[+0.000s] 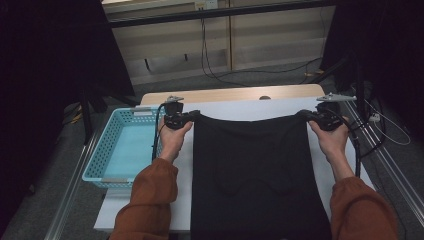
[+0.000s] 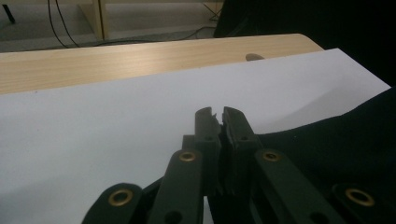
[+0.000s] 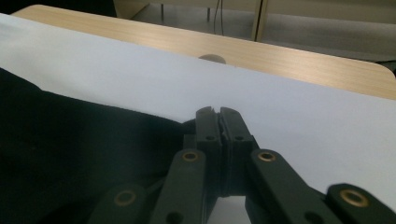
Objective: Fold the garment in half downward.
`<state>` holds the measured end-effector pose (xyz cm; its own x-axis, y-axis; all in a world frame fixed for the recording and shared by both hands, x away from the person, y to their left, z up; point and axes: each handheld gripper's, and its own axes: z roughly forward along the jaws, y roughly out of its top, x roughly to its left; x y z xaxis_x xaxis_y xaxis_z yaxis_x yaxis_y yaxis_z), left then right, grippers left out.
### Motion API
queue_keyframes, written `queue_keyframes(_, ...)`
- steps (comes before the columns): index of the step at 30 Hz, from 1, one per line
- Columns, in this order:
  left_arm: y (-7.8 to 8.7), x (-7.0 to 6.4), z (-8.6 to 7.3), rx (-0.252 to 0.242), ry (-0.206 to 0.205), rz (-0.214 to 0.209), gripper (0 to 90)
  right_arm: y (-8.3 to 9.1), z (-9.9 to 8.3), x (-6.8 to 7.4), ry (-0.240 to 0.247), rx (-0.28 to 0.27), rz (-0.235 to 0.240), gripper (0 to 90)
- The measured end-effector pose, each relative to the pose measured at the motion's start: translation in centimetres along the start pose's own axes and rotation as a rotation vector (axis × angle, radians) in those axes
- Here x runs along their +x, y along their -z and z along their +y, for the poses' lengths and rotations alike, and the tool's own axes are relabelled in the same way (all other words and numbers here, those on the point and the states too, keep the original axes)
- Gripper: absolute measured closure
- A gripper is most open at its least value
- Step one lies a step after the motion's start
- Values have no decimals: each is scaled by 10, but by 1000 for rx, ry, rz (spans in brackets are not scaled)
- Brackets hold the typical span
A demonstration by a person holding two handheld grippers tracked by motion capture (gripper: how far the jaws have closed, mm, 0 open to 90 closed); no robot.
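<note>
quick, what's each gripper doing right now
Left gripper: closed, pinching the far left corner of the black cloth.
Right gripper: closed, pinching the cloth's far right corner.

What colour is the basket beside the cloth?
Light blue; the basket shows best in the high view.

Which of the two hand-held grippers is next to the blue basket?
The left hand-held gripper, pinching the black cloth's far-left corner beside the basket; the right one holds the opposite corner.

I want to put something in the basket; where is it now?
In the high view, the blue basket sits at the table's left edge, beside the left gripper.
</note>
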<state>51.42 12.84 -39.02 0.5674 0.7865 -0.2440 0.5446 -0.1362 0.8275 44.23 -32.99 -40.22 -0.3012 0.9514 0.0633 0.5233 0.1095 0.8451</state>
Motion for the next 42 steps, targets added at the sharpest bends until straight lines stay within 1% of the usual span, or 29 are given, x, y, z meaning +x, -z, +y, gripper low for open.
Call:
queue_keyframes(3,-6,2,1,5,-4,9,854,-4,2,-1,-6,2,-3,874)
queue_keyframes(6,-8,4,3,7,0,10,854,-7,6,0,-1,8,-5,873)
queue_keyframes(9,-10,6,5,5,5,12,854,-10,12,2,7,3,0,873)
queue_keyframes(11,-9,8,6,-4,11,8,855,-12,14,1,8,1,-5,873)
queue_keyframes(12,-9,8,7,-17,18,2,855,-13,15,0,3,4,-5,872)
queue_keyframes(13,-8,8,7,-25,17,-2,855,-14,15,-1,-1,2,-7,872)
queue_keyframes(14,-7,8,8,-24,10,3,855,-15,15,-2,-6,-5,-5,872)
queue_keyframes(15,-7,8,9,-22,12,1,854,-16,15,-3,-15,-8,0,872)
queue_keyframes(19,-11,10,13,-17,11,5,854,-21,18,-4,-14,-2,-8,873)
queue_keyframes(21,-12,9,15,-14,0,10,854,-23,20,-4,-11,-6,-14,872)
queue_keyframes(23,-12,6,16,-25,2,1,854,-25,22,-4,-12,-9,-15,872)
queue_keyframes(25,-13,5,18,-23,-9,6,854,-27,23,-5,-10,-4,-16,872)
queue_keyframes(28,-16,7,22,-19,-22,14,855,-29,26,-6,-13,-6,-22,872)
queue_keyframes(30,-17,9,25,-26,-11,13,855,-30,27,-7,-16,-3,-24,872)
queue_keyframes(32,-18,11,28,-28,-21,16,854,-31,28,-7,-24,-6,-17,872)
queue_keyframes(35,-20,13,31,-33,-21,19,854,-33,30,-7,-21,-8,-21,872)
queue_keyframes(36,-21,13,32,-28,-21,20,854,-33,30,-8,-23,-8,-21,872)
queue_keyframes(39,-25,16,34,-32,-10,25,854,-35,33,-9,-33,-7,-30,872)
queue_keyframes(41,-28,17,36,-23,-22,30,854,-37,35,-9,-35,-7,-32,872)
queue_keyframes(42,-29,17,37,-27,-23,30,854,-38,36,-9,-32,1,-35,872)
